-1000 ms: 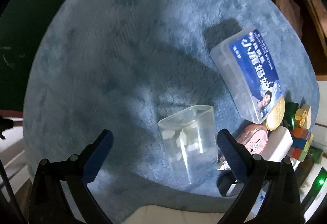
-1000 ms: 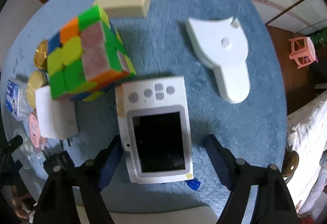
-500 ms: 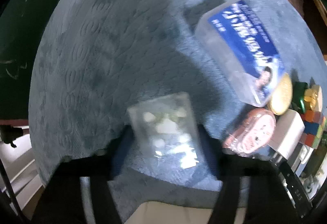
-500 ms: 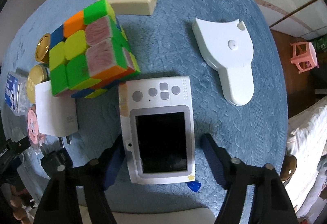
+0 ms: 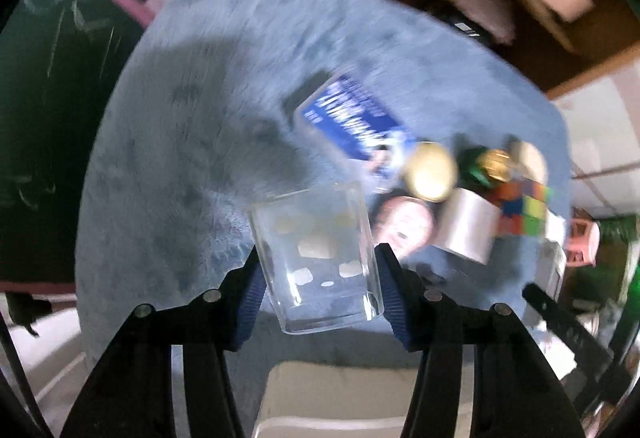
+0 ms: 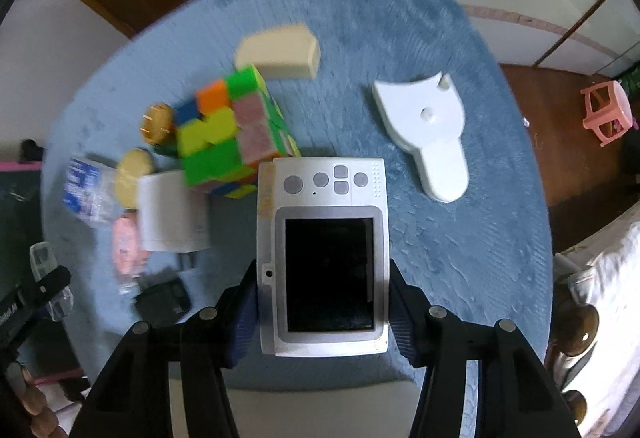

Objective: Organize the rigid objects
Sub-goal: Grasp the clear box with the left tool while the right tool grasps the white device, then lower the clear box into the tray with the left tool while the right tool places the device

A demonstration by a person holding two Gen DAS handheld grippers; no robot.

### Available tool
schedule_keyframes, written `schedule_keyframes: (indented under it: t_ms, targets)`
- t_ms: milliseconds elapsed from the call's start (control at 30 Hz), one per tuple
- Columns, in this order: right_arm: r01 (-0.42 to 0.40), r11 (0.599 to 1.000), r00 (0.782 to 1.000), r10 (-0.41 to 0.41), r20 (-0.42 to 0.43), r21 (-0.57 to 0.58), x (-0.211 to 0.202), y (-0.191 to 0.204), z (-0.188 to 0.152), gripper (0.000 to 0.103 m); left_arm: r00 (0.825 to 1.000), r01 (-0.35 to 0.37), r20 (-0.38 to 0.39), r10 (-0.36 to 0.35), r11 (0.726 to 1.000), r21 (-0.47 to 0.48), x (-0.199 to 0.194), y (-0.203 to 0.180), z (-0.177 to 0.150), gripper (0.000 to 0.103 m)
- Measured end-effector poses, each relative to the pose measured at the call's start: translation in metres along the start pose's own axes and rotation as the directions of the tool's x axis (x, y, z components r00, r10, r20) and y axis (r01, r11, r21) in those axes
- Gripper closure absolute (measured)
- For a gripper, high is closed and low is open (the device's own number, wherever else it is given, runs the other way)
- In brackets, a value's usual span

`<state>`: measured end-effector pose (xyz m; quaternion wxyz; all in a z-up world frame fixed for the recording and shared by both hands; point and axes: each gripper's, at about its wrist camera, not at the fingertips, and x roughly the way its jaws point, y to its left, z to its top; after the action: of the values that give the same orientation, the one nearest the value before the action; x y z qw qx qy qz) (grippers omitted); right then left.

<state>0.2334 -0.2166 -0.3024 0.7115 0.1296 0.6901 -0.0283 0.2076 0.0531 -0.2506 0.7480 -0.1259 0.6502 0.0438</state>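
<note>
A clear plastic box (image 5: 320, 258) holding small white pieces and a white handheld game console (image 6: 324, 258), dark screen up, are sitting clamped between gripper fingers.

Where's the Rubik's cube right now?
In the right wrist view, the Rubik's cube sits on the blue mat, left of centre, touching the top-left corner of the white camera, with the white charger at its lower left.

One clear plastic box (image 5: 320, 258), one white handheld console (image 6: 326, 250), one colour cube (image 6: 236, 130), one blue-labelled case (image 5: 354, 130), two gold discs (image 6: 156, 122), one white charger block (image 6: 172, 214), one pink round tin (image 5: 406, 224), one cream block (image 6: 280, 52), one white paddle-shaped piece (image 6: 430, 134)
</note>
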Motion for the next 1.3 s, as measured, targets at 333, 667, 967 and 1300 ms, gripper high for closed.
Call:
schedule_keyframes:
  t_ms: [333,667,967,1300]
  targets:
    - [-0.112,0.990,0.975,0.125,0.181,-0.084,-0.111,0.001,-0.055,0.046,0.987,0.027,0.144,-0.072,0.956,0.291,-0.109,-0.055,-0.040,0.047]
    - [-0.147,0.960,0.955,0.200,0.221,-0.237,-0.165,-0.001,-0.153,0.046,0.986,-0.059,0.168,-0.011,0.914,0.402,-0.125,-0.070,-0.110,0.046]
    - [-0.054,0.949,0.992,0.086,0.090,-0.312,-0.083,-0.006,-0.216,0.046,0.983,-0.158,0.160,0.094,0.874,0.460,-0.066,-0.074,-0.154,0.046]
    - [0.023,0.948,1.000,-0.022,0.008,-0.318,-0.017,-0.018,-0.234,0.046,0.978,-0.211,0.093,0.189,0.857,0.470,0.001,-0.071,-0.178,0.046]
